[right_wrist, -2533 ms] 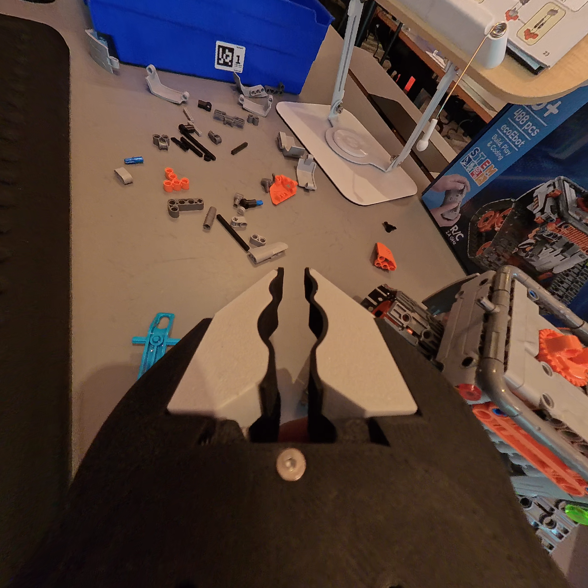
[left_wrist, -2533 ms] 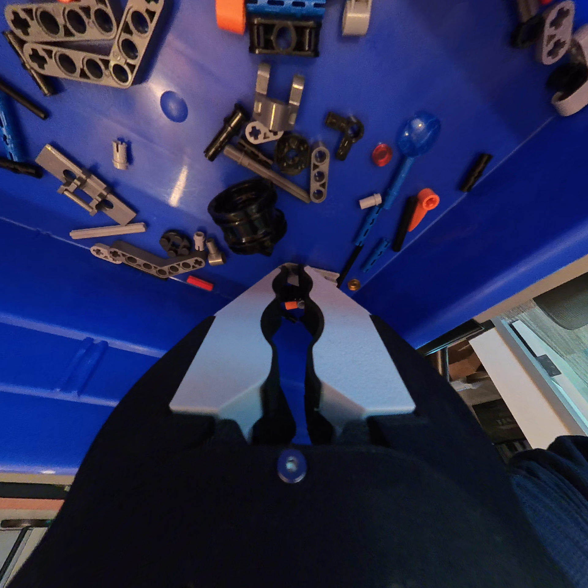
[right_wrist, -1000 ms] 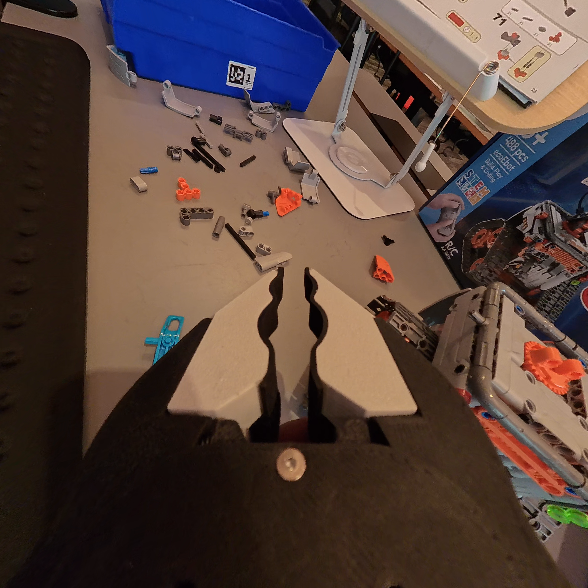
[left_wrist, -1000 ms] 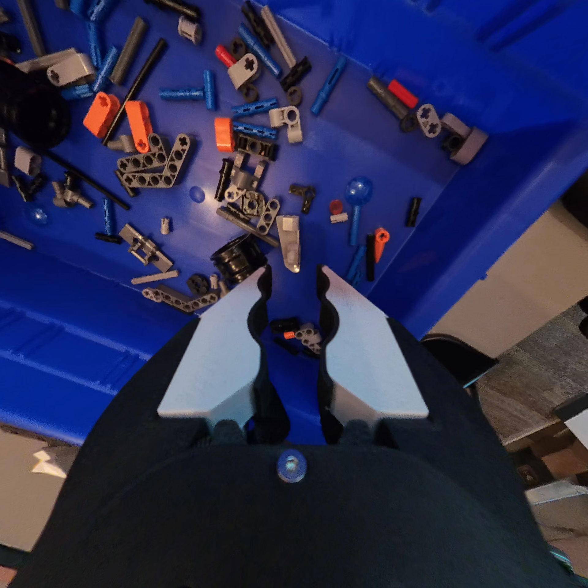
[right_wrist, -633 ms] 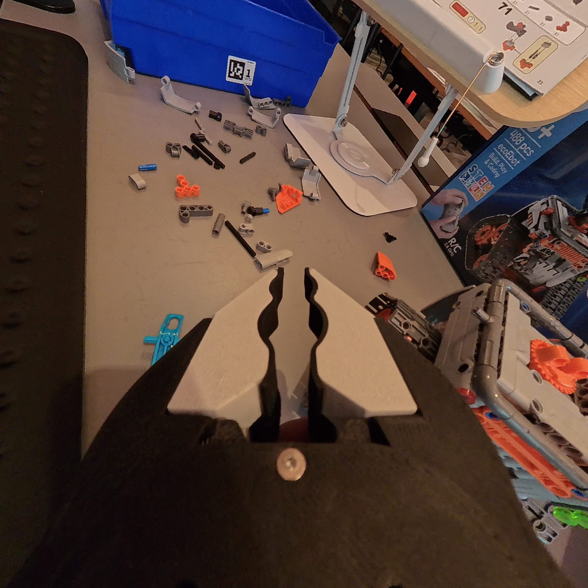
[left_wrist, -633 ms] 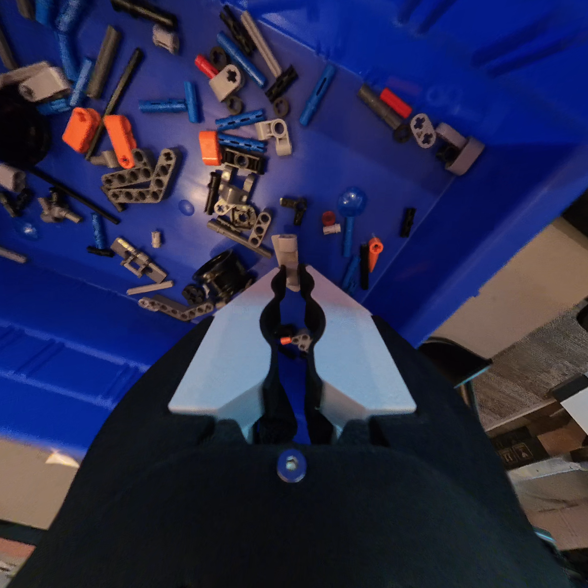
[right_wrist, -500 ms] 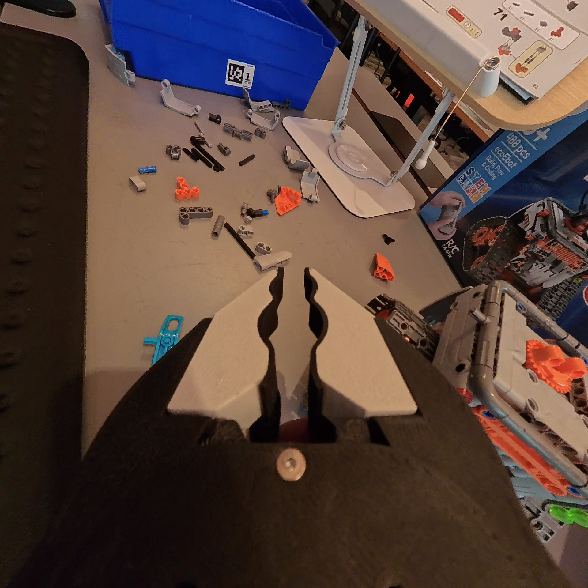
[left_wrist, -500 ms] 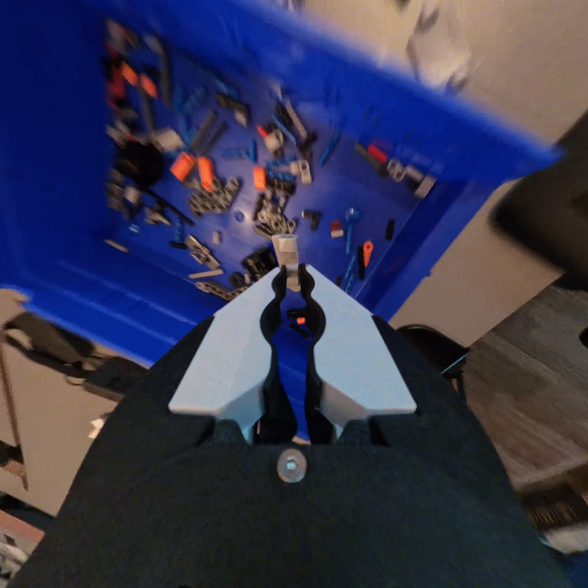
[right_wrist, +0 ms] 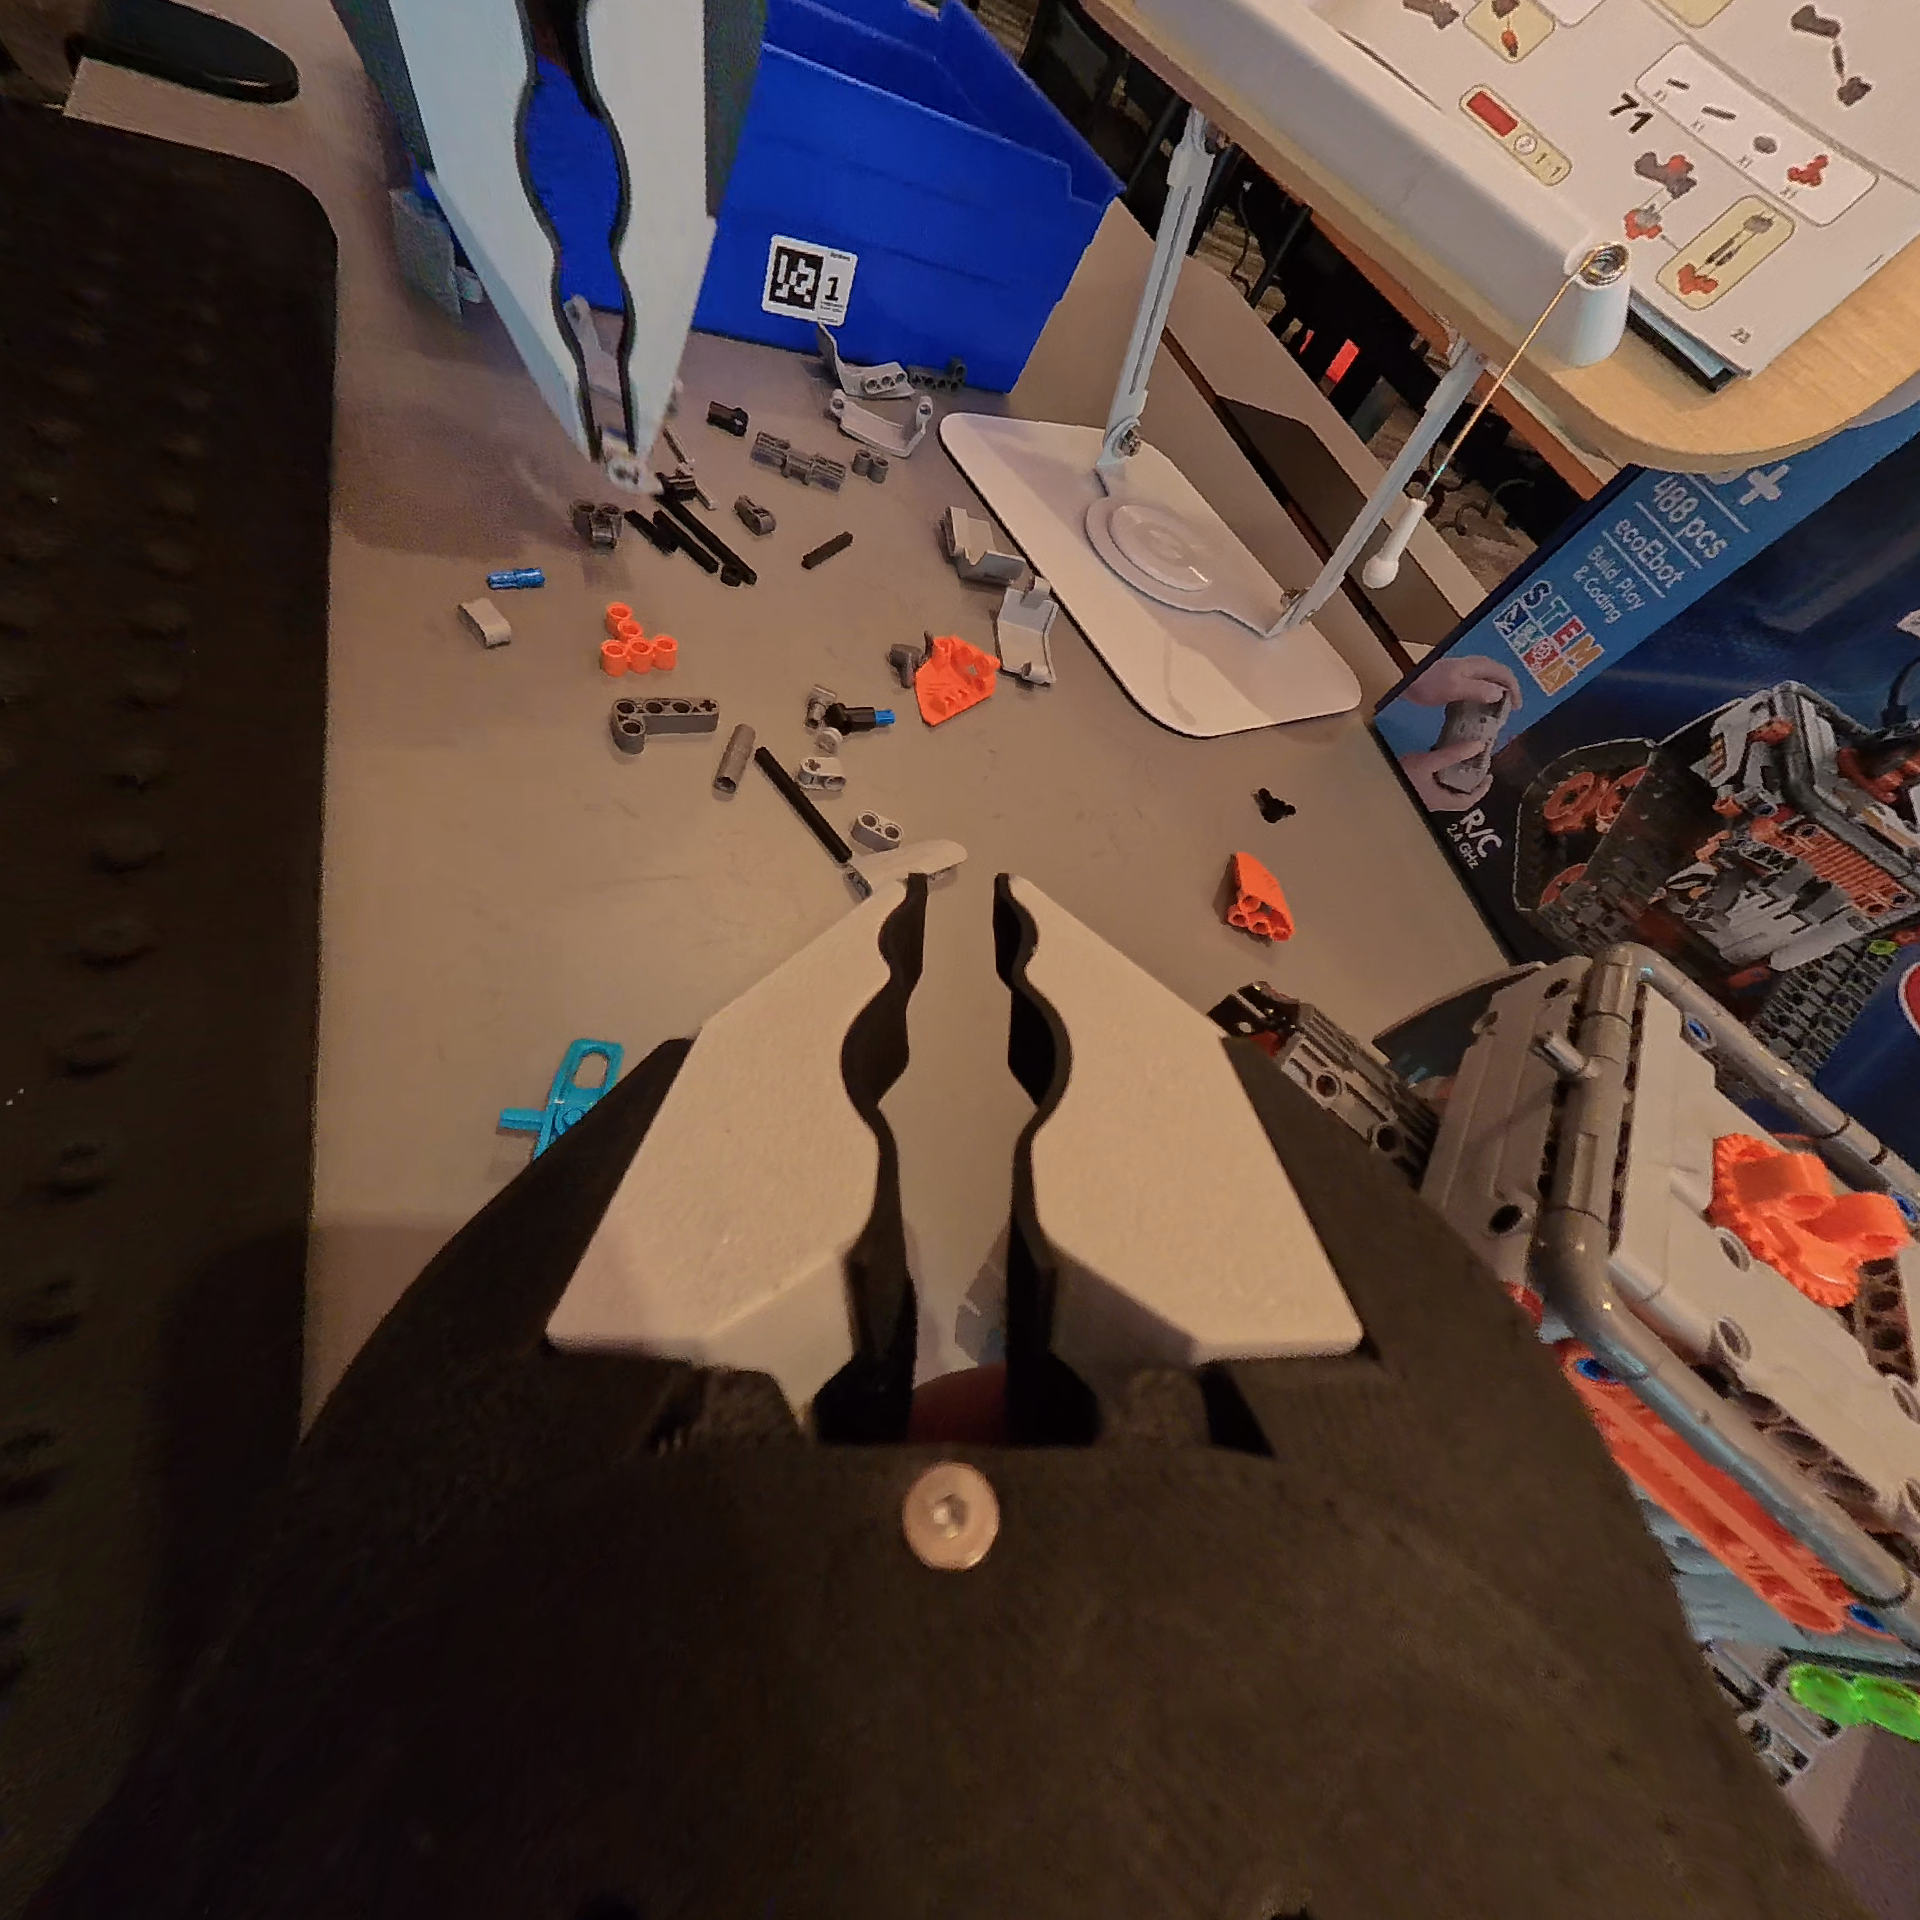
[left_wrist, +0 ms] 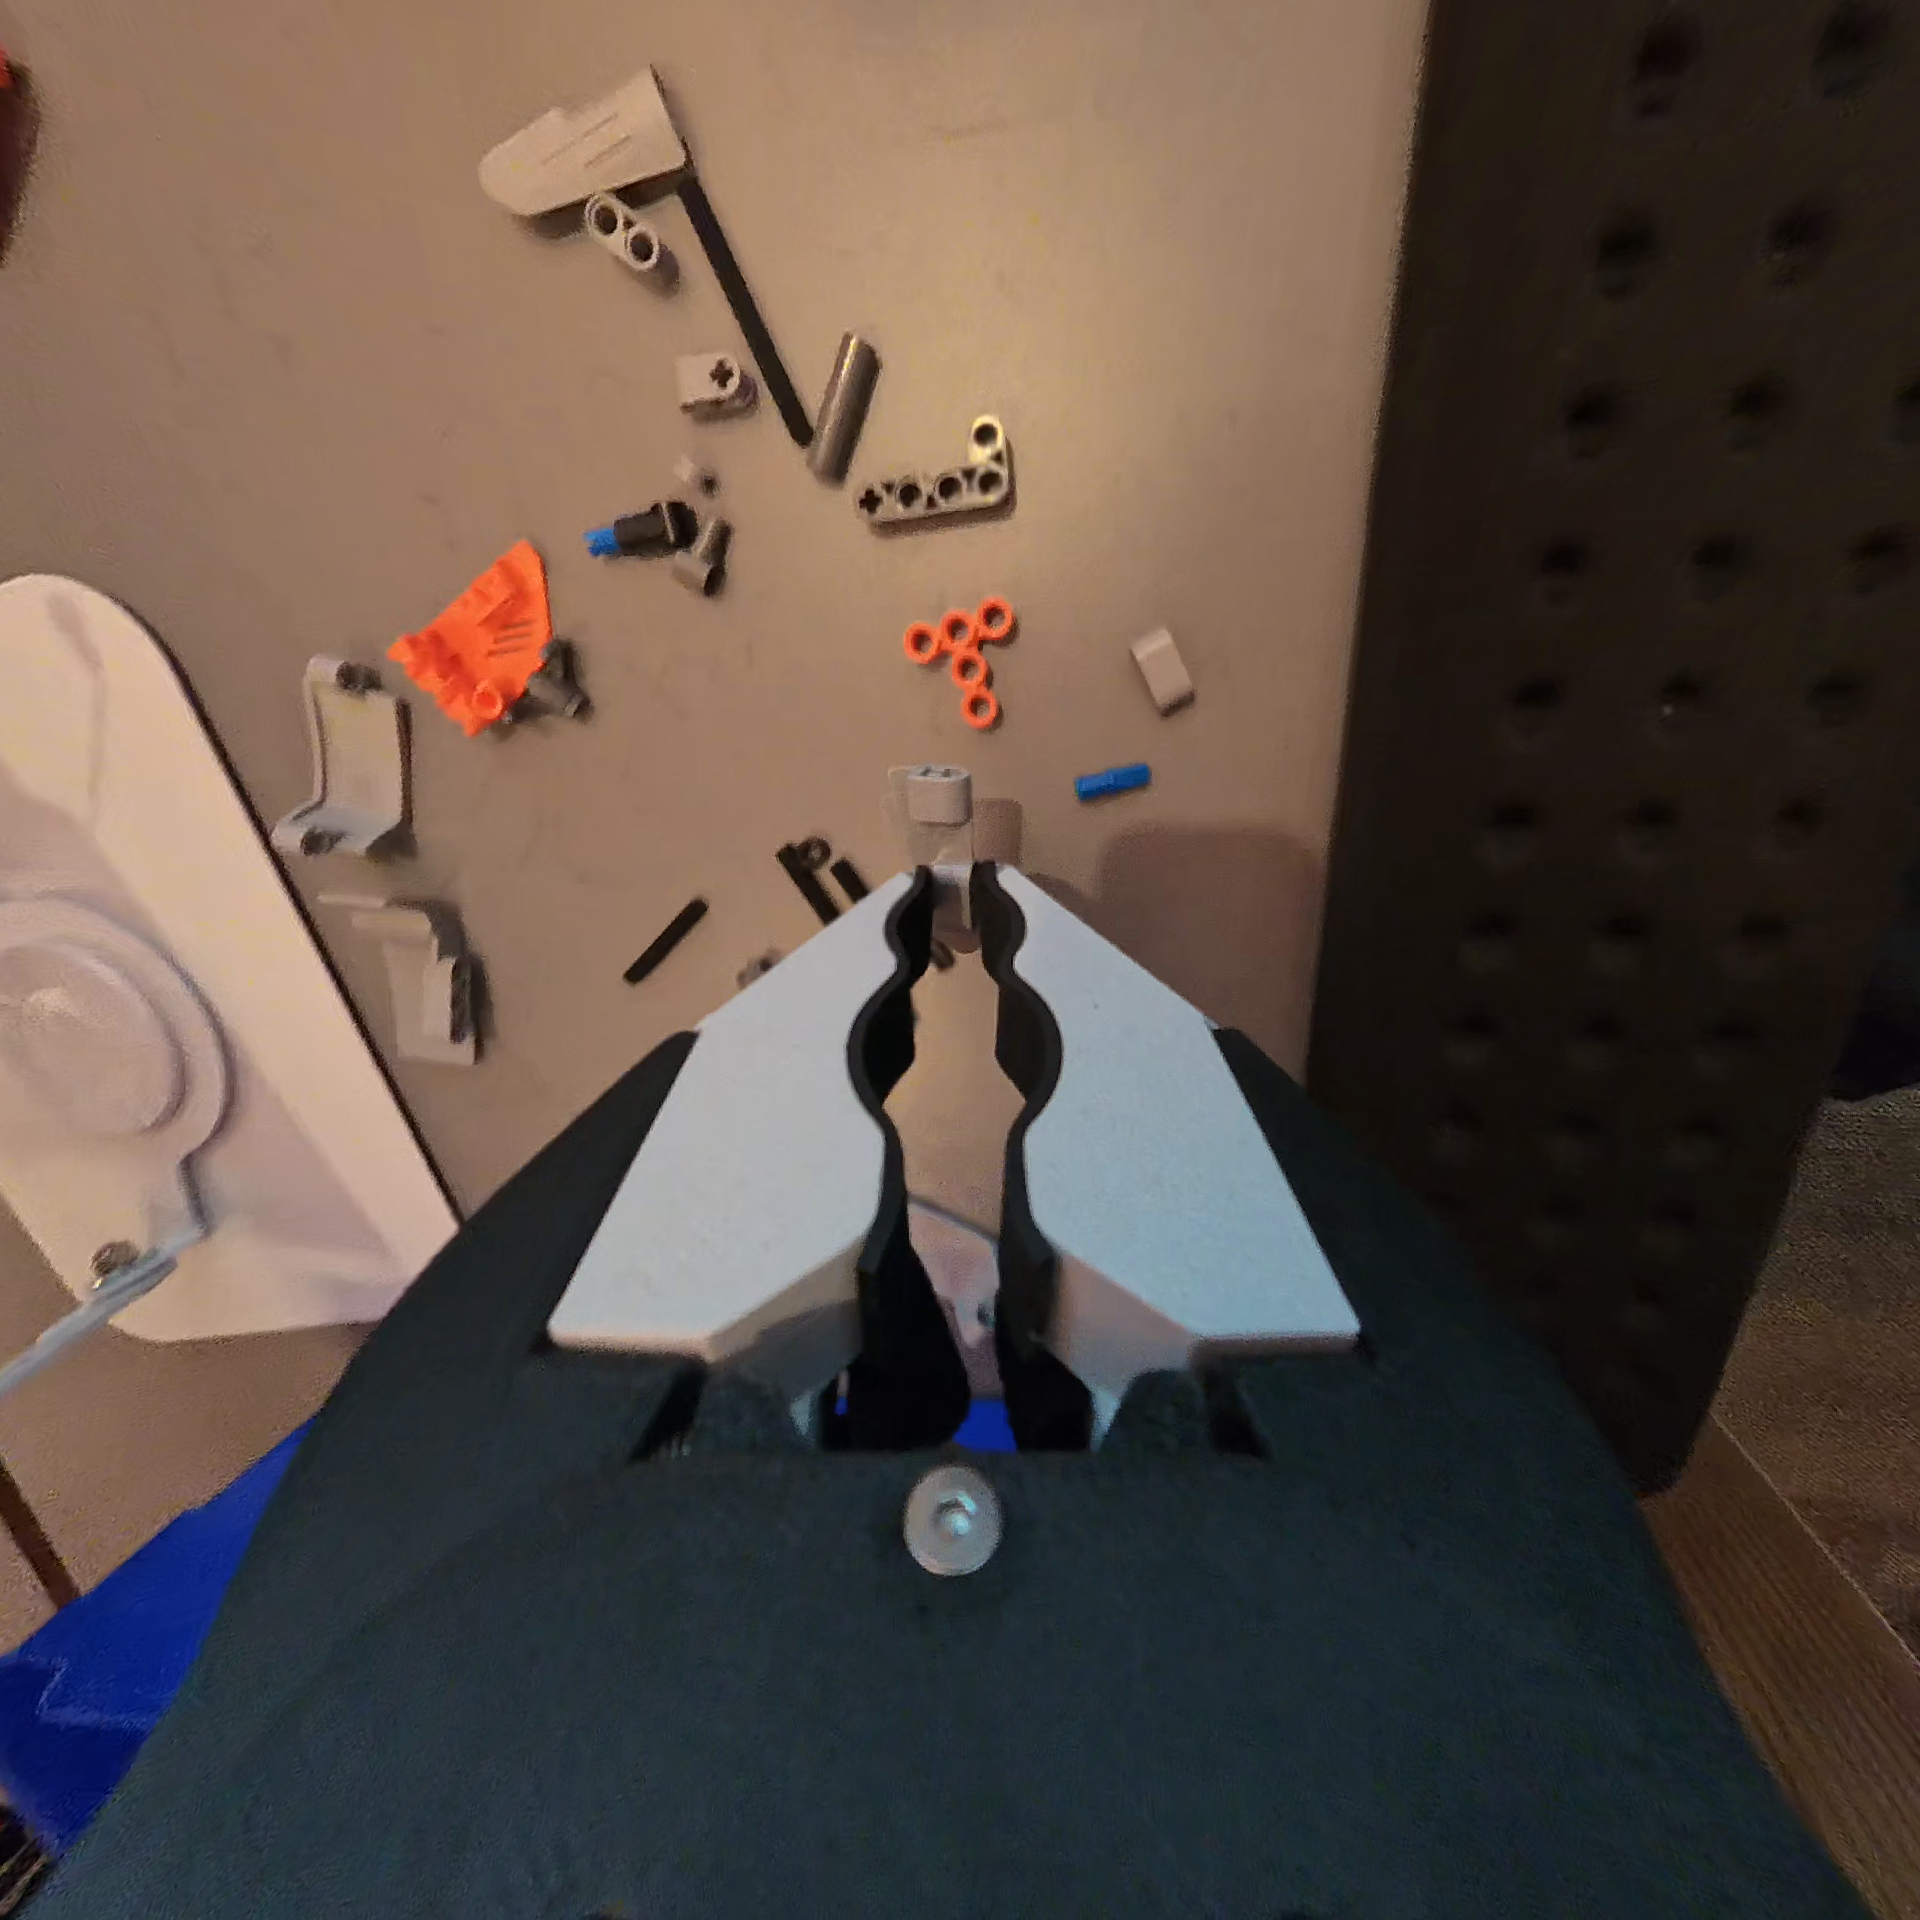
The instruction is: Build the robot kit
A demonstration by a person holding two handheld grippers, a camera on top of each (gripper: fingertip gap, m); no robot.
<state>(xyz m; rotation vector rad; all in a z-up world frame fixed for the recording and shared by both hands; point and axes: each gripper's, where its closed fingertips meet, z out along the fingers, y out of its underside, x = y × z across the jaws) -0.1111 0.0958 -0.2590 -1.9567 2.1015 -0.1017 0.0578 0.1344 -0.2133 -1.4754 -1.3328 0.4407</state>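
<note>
My left gripper [left_wrist: 948,883] is shut on a small grey connector piece [left_wrist: 938,821] that sticks out past its tips. It hangs just above the tan table, among loose pieces: an orange T-shaped piece [left_wrist: 961,655], a small blue pin [left_wrist: 1112,779] and black pins [left_wrist: 816,878]. In the right wrist view the left gripper [right_wrist: 620,457] points down at the table in front of the blue bin [right_wrist: 914,208]. My right gripper [right_wrist: 954,883] is slightly open and empty, low over the table, its tips by a grey curved panel [right_wrist: 914,860].
A black perforated mat [left_wrist: 1621,623] lies along one side of the table. A white lamp base [right_wrist: 1174,582] stands near an orange panel [right_wrist: 954,675]. A partly built grey and orange model [right_wrist: 1662,1247] and its box [right_wrist: 1714,779] are at the right. A teal piece [right_wrist: 566,1086] lies near my right gripper.
My left gripper opened inside the blue bin, shut on the grey connector piece, lifted it out and swung over the table. My right gripper has barely moved.
</note>
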